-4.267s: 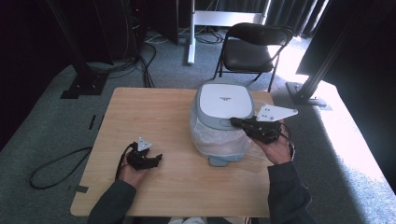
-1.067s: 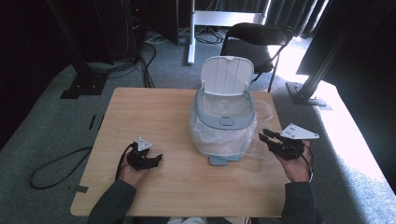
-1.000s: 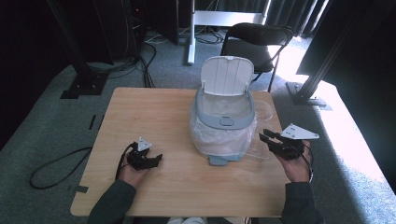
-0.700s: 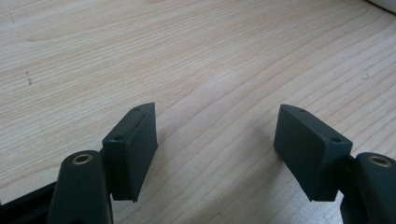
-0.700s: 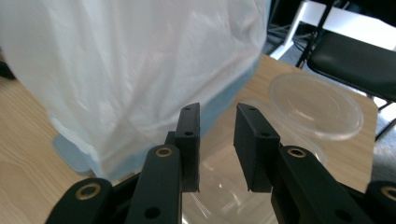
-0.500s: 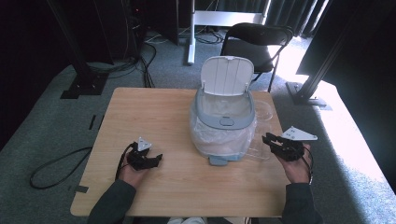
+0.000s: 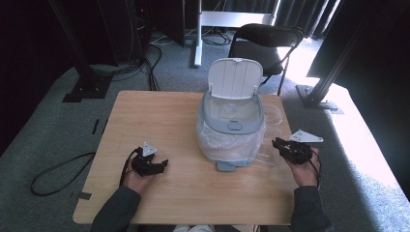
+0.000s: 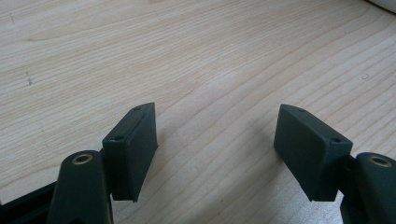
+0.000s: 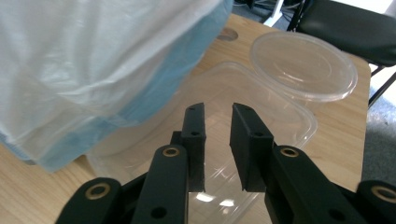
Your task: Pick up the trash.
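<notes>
Right gripper [image 9: 215,116]: jaws have just been closing, now narrowly apart, gripping nothing, poised over the clear rectangular plastic container [image 9: 261,116] lying on the light wooden surface [image 7: 159,116] just right of the bin. Left gripper [image 7: 162,164]: jaws spread wide, empty, low over bare wood at the near left. Past the container, touching its far edge, a clear round plastic lid [image 9: 303,65]. Centre: blue-grey plastic bin [image 7: 234,126] with white bag liner, white lid [image 7: 235,77] flipped upright.
</notes>
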